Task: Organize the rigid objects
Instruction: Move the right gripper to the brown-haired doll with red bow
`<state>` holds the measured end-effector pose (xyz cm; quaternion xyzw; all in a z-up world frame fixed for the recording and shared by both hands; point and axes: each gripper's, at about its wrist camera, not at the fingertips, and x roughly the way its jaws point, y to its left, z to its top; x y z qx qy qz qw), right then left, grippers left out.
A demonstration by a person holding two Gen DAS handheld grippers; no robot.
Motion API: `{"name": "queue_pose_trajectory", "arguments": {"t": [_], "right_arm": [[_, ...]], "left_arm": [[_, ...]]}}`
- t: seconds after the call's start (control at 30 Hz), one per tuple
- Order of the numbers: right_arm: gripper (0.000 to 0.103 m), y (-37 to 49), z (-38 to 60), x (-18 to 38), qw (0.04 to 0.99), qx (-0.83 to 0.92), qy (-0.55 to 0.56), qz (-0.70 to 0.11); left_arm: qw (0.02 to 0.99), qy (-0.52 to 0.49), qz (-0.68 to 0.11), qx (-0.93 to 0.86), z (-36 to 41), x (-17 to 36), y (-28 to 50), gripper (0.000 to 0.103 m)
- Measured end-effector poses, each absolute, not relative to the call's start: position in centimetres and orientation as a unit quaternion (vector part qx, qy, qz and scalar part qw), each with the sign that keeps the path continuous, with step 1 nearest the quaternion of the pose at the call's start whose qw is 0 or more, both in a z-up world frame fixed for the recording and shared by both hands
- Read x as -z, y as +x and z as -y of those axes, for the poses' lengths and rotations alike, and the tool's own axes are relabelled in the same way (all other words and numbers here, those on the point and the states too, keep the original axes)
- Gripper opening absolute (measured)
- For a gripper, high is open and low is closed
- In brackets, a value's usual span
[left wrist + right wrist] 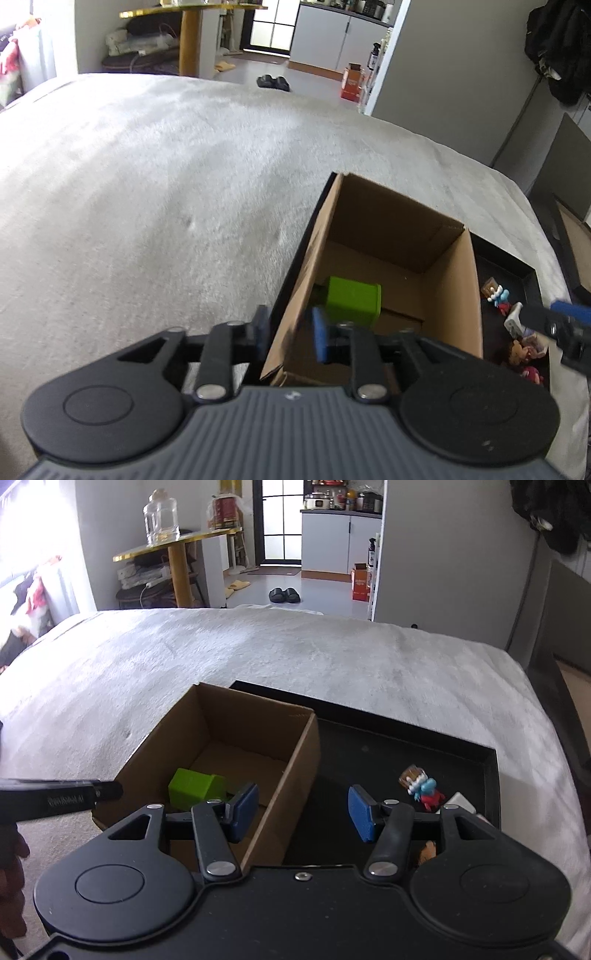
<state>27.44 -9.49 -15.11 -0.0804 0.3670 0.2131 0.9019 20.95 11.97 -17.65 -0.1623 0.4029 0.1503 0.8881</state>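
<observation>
Both grippers (290, 334) (303, 818) open over cardboard box (295, 746); no legible writing.

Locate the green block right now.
The green block lies on the floor of the cardboard box, near its left wall in both wrist views. The black tray holding the toy figures sits to the box's right.

Both tongs are matte black with round side housings, silver pivot screws and blue pads: the left tongs (288, 334) and right tongs (303, 814).
</observation>
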Motion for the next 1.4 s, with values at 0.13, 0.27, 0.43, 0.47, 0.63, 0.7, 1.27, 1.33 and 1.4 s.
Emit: {"name": "queue_pose_trajectory", "arguments": {"t": [0.13, 0.27, 0.43, 0.47, 0.63, 0.7, 1.27, 1.33, 1.4], "right_arm": [[0.054, 27.5, 11.9, 15.9, 0.903, -0.206, -0.066, -0.372], [0.054, 28.0, 14.4, 17.2, 0.900, -0.195, -0.043, -0.386], [0.054, 28.6, 17.1, 18.6, 0.902, -0.182, -0.017, -0.391], [0.054, 28.7, 17.7, 19.0, 0.901, -0.179, -0.013, -0.394], [0.054, 29.5, 20.0, 20.8, 0.897, -0.175, 0.012, -0.405], [0.054, 29.9, 20.8, 21.5, 0.895, -0.174, 0.022, -0.410], [0.056, 32.5, 24.6, 26.4, 0.885, -0.165, 0.054, -0.431], [0.056, 32.7, 24.7, 27.0, 0.882, -0.167, 0.058, -0.438], [0.056, 32.9, 24.7, 27.5, 0.880, -0.167, 0.058, -0.440]], "left_arm": [[0.893, -0.133, -0.397, -0.166, -10.6, 16.1, 21.2, 0.060], [0.895, -0.110, -0.400, -0.166, -9.0, 15.5, 21.9, 0.073], [0.892, -0.078, -0.408, -0.177, -6.9, 15.4, 22.7, 0.075], [0.892, -0.073, -0.410, -0.178, -6.4, 15.4, 22.8, 0.075], [0.890, -0.047, -0.415, -0.182, -4.4, 15.5, 23.6, 0.076], [0.888, -0.031, -0.419, -0.188, -3.6, 15.6, 24.1, 0.076], [0.868, 0.042, -0.438, -0.232, -0.1, 16.8, 27.3, 0.077], [0.865, 0.050, -0.441, -0.235, 0.2, 17.1, 27.7, 0.077], [0.863, 0.054, -0.444, -0.235, 0.3, 17.3, 27.8, 0.077]]}}
